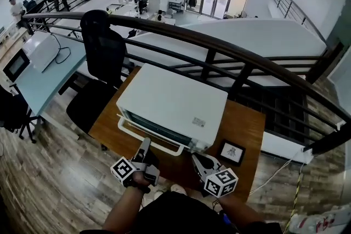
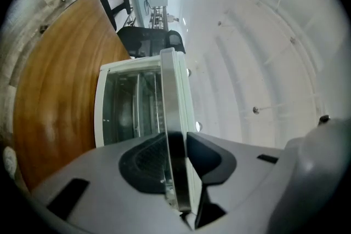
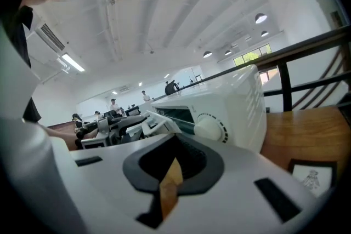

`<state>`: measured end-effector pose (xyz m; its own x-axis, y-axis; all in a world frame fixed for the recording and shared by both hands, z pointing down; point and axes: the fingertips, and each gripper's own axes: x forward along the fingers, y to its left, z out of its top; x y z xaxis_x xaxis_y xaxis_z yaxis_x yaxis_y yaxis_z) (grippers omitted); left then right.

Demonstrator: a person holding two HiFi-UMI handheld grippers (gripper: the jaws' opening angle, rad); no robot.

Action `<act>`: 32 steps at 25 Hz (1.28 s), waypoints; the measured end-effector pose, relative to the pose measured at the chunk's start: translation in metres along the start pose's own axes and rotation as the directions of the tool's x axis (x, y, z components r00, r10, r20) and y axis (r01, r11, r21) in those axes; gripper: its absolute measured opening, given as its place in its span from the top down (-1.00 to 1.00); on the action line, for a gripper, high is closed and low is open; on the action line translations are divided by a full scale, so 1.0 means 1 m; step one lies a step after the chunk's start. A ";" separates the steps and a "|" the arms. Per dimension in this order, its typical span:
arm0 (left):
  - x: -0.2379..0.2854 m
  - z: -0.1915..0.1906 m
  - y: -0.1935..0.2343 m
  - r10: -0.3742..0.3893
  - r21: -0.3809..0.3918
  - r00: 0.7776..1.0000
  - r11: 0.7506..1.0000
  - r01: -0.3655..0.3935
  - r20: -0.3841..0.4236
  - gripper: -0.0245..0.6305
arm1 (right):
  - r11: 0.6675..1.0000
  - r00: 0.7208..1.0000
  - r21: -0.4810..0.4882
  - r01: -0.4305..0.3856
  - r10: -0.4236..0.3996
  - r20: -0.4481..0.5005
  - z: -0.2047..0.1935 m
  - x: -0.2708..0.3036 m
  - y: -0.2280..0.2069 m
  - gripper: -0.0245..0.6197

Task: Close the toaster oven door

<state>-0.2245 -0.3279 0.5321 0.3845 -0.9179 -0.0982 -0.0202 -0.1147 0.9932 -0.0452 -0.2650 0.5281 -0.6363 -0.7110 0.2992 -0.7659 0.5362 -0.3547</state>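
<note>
Left claw [image 2: 176,140]: pinches the oven door [image 2: 173,90] edge, bottom middle.
Right claw [image 3: 175,161]: closed, empty.
Good way: lift it slowly till it meets the oven [image 3: 230,101].

Your head camera looks steeply down from close above the toaster oven [image 1: 173,104] and the desk [image 1: 244,123]. The camera on the left tongs [image 2: 176,140] sits rolled sideways, hard against the oven door [image 2: 171,96]. The camera on the right tongs [image 3: 174,153] faces the oven's knob [image 3: 211,129] from nearby. All three views share the oven.
</note>
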 end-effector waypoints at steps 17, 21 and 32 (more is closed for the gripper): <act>0.033 -0.001 -0.005 -0.017 0.036 1.000 0.999 0.018 -0.019 0.55 | 0.997 0.987 -0.012 0.072 -0.069 0.142 0.037 -0.031 -0.024 0.93; 0.038 -0.002 -0.007 -0.017 0.042 1.000 0.999 0.018 -0.022 0.54 | 0.998 0.986 -0.018 0.065 -0.062 0.155 0.044 -0.032 -0.026 0.93; 0.031 0.005 -0.010 0.092 0.292 0.994 0.954 -0.071 -0.058 0.16 | 0.997 0.979 -0.056 0.056 -0.043 0.200 0.068 -0.032 -0.022 0.93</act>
<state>-0.2171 -0.3576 0.5188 0.4342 -0.9008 -0.0026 -0.3162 -0.1551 0.9359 -0.0016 -0.2850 0.4662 -0.5714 -0.8102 0.1310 -0.8041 0.5207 -0.2870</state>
